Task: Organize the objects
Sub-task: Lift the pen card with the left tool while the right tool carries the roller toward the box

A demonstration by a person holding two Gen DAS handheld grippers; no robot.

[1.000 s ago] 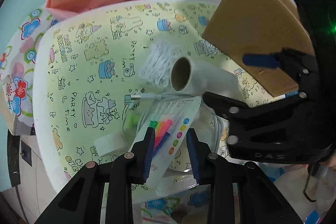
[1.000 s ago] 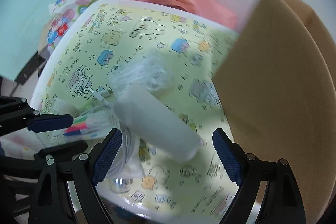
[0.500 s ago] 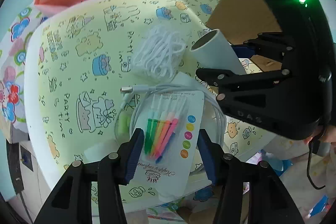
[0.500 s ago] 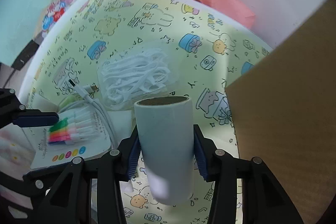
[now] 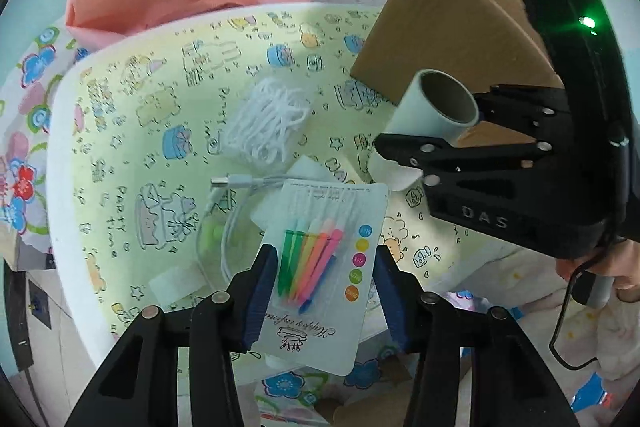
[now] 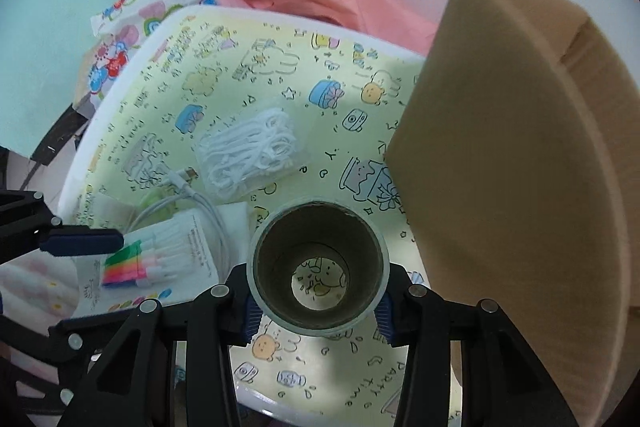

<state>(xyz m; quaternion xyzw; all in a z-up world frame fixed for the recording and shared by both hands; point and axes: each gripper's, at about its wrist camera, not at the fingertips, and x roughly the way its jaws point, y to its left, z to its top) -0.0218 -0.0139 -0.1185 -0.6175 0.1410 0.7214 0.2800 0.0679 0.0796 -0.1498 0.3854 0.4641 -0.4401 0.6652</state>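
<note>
Cartoon-print table is cluttered, so with our right tongs clamped on the roll and left tongs pinching the candle card, we'd lift both straight up before swinging to the cardboard box.

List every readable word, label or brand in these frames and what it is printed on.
"DAS": right gripper body.
"PARTY time": yellow tablecloth.
Cursive line on the candle pack: upside down, not legible.
Small print at its top and on its coloured dots: too small.

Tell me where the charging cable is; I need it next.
In the left wrist view, the white charging cable lies coiled mid-table, partly under the candle card, just below the bagged white picks.
</note>
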